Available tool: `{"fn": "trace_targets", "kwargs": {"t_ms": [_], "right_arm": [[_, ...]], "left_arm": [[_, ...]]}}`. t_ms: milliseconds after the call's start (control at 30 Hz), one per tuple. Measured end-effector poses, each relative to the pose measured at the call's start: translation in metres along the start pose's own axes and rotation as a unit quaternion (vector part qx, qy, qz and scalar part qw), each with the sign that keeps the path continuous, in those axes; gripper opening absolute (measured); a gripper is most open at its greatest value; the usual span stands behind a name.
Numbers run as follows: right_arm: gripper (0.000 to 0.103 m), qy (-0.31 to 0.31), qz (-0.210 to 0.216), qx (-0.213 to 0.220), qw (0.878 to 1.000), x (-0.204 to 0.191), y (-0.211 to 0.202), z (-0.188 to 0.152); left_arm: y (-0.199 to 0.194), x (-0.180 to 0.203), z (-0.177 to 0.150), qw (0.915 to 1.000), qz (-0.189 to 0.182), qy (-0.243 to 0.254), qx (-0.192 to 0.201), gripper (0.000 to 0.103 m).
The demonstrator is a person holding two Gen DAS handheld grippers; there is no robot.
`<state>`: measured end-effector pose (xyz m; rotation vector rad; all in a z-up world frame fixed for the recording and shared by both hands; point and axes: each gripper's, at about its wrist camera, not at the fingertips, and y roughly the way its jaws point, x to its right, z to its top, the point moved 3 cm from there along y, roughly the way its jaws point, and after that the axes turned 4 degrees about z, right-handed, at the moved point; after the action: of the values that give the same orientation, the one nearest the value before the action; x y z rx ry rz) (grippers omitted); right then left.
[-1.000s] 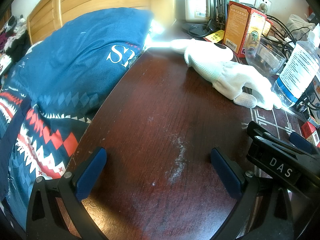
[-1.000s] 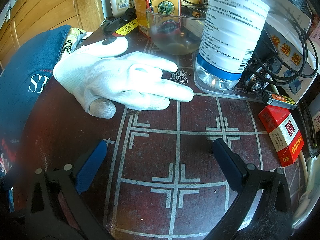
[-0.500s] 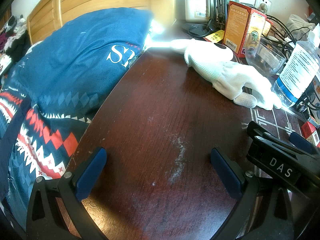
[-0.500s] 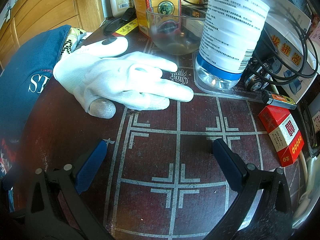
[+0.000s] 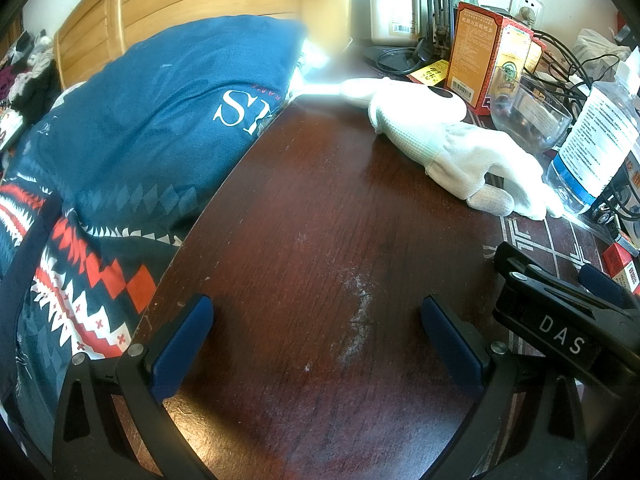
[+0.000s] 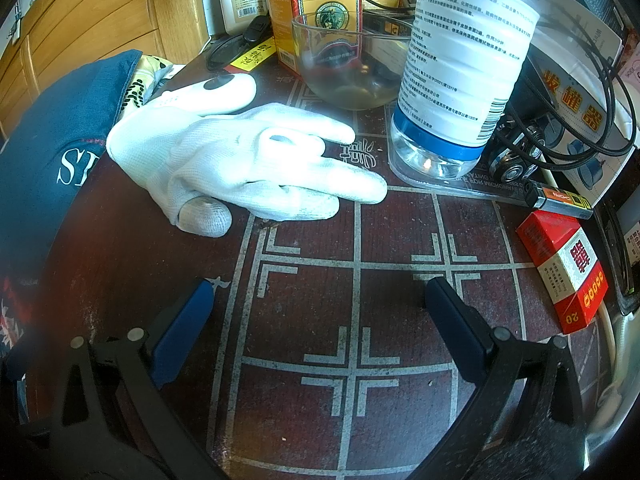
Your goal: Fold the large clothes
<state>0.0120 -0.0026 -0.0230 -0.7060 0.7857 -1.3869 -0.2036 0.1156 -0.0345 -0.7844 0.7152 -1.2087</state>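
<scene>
So, garment: blue patterned top [image 5: 132, 128] slumps off the worktop's [image 5: 320, 240] left edge.
Feel: soft, floppy, light, I'd guess.
Grab: hem corners, probably.
Left tongs [image 5: 316, 340]: wide open, empty.
Right tongs [image 6: 320, 320]: same.

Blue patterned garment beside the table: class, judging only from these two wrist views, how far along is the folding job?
Done: nothing visible; the blue patterned garment lies bunched off the edge of the table. In hand: nothing; the left tongs and right tongs are open over bare wood. Left: grasping, spreading and folding it. A white glove and a plastic bottle crowd the table's far side.
</scene>
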Motion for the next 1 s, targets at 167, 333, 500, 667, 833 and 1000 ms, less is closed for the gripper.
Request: {"fn": "trace_targets", "kwargs": {"t_ms": [167, 333, 500, 667, 833, 1000], "right_arm": [[0.103, 0.0, 0.0, 0.0, 1.0, 0.0, 0.0, 0.0], [0.103, 0.0, 0.0, 0.0, 1.0, 0.0, 0.0, -0.001], [0.103, 0.0, 0.0, 0.0, 1.0, 0.0, 0.0, 0.0], [0.103, 0.0, 0.0, 0.0, 1.0, 0.0, 0.0, 0.0], [0.103, 0.0, 0.0, 0.0, 1.0, 0.0, 0.0, -0.001], [0.103, 0.001, 0.0, 0.002, 1.0, 0.0, 0.0, -0.001]], "left_arm": [[0.0, 0.0, 0.0, 1.0, 0.0, 0.0, 0.0, 0.103], [0.0, 0.0, 0.0, 1.0, -0.003, 0.002, 0.0, 0.103], [-0.011, -0.017, -0.004, 0.9995, -0.029, 0.008, 0.004, 0.103], [-0.097, -0.079, 0.001, 0.9924, -0.024, -0.059, 0.105, 0.103], [-0.221, -0.164, -0.039, 0.9659, 0.002, -0.113, 0.233, 0.103], [-0.326, -0.257, -0.145, 0.93, 0.069, -0.19, 0.307, 0.103]]}}
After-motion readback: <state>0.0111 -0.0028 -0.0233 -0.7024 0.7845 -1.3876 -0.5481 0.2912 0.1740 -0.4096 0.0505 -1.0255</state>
